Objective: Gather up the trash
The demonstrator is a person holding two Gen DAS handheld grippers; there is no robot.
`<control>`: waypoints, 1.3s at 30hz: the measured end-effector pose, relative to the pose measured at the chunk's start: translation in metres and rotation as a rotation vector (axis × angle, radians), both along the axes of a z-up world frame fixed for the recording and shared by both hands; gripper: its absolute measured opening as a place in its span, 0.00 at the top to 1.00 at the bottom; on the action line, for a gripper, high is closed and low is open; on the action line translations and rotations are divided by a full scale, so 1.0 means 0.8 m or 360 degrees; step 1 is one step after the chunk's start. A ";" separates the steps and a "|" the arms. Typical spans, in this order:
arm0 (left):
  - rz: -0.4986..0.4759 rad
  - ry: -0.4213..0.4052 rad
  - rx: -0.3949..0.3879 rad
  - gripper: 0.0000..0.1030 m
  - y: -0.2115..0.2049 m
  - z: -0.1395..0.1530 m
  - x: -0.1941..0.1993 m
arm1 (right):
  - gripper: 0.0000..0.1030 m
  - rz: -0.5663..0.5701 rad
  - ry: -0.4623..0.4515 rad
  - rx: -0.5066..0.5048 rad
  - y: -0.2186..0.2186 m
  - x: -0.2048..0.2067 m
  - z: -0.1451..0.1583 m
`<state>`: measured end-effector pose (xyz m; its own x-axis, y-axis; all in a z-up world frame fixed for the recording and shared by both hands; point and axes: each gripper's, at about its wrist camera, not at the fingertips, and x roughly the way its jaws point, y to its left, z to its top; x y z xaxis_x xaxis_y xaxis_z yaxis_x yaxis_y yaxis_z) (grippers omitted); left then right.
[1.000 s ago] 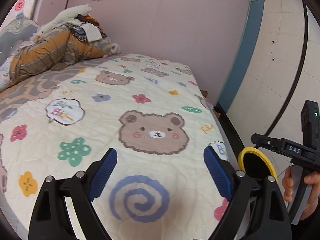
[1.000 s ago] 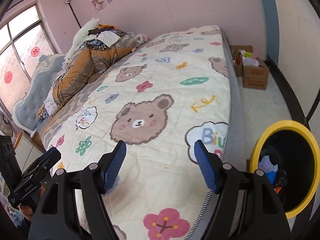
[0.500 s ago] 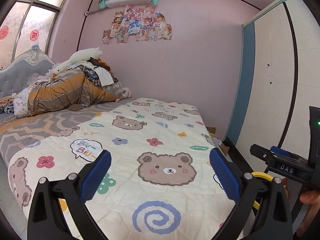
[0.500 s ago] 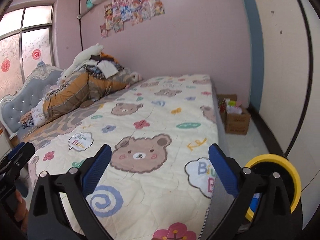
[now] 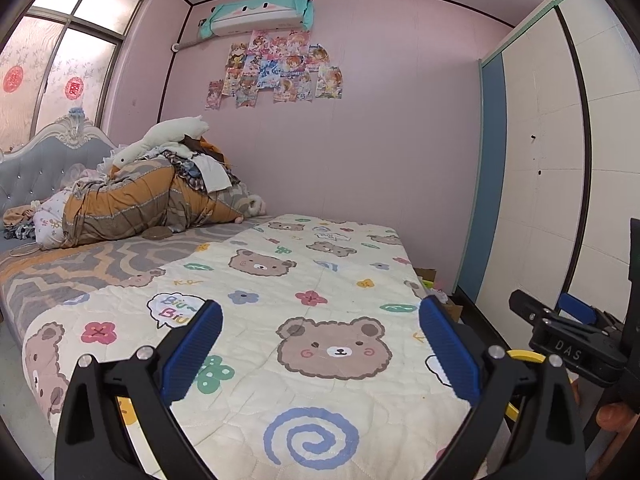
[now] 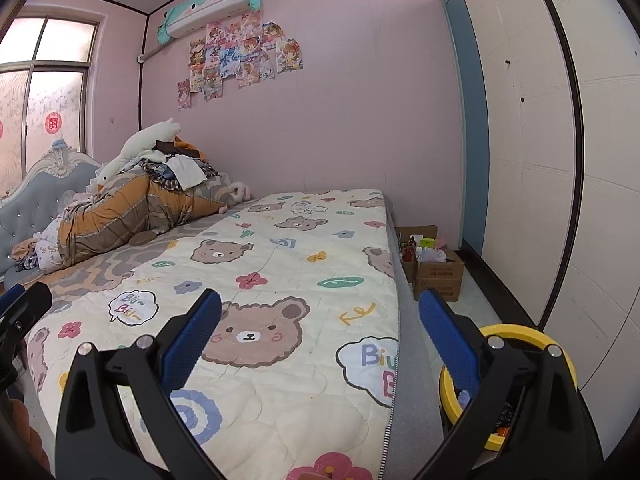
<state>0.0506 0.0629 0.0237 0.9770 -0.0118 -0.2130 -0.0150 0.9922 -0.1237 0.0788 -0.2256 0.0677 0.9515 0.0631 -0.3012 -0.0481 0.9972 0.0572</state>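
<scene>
over 1 bed point(image 5: 320, 280), 2 tools, left tool point(image 5: 320, 352) and right tool point(image 6: 320, 344), gape empty; 1 yellow-rimmed bin point(image 6: 520, 334).

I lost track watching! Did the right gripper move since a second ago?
Yes. The right gripper tilted up: the yellow-rimmed bin sank toward the bottom corner of its view, and the posters and air conditioner now show.

yellow-rimmed black trash bin point(image 6: 520, 334) upright beside bed, holding scraps.
</scene>
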 end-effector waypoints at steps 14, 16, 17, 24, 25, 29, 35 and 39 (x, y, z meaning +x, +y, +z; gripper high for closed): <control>-0.0030 0.0010 -0.0039 0.08 -0.002 -0.002 0.002 | 0.08 -0.0017 0.0030 0.0037 -0.006 0.005 -0.010; -0.0032 0.0011 -0.0036 0.08 -0.004 -0.002 0.002 | 0.08 -0.0017 0.0041 0.0042 -0.007 0.006 -0.012; -0.0031 0.0012 -0.0037 0.08 -0.004 -0.003 0.002 | 0.08 -0.0017 0.0047 0.0046 -0.007 0.007 -0.013; -0.0039 0.0017 -0.0039 0.08 -0.006 -0.004 0.005 | 0.08 -0.0026 0.0053 0.0053 -0.009 0.008 -0.016; -0.0043 0.0020 -0.0041 0.08 -0.007 -0.004 0.005 | 0.08 -0.0028 0.0055 0.0055 -0.009 0.009 -0.017; -0.0051 0.0026 -0.0043 0.08 -0.007 -0.005 0.007 | 0.08 -0.0032 0.0056 0.0055 -0.010 0.009 -0.018; -0.0062 0.0030 -0.0050 0.08 -0.008 -0.006 0.007 | 0.08 -0.0032 0.0061 0.0058 -0.010 0.010 -0.018; -0.0063 0.0030 -0.0053 0.08 -0.007 -0.007 0.006 | 0.08 -0.0034 0.0075 0.0064 -0.011 0.012 -0.023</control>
<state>0.0558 0.0571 0.0184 0.9714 -0.0578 -0.2304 0.0216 0.9874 -0.1565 0.0887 -0.2345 0.0494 0.9376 0.0560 -0.3432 -0.0232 0.9948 0.0991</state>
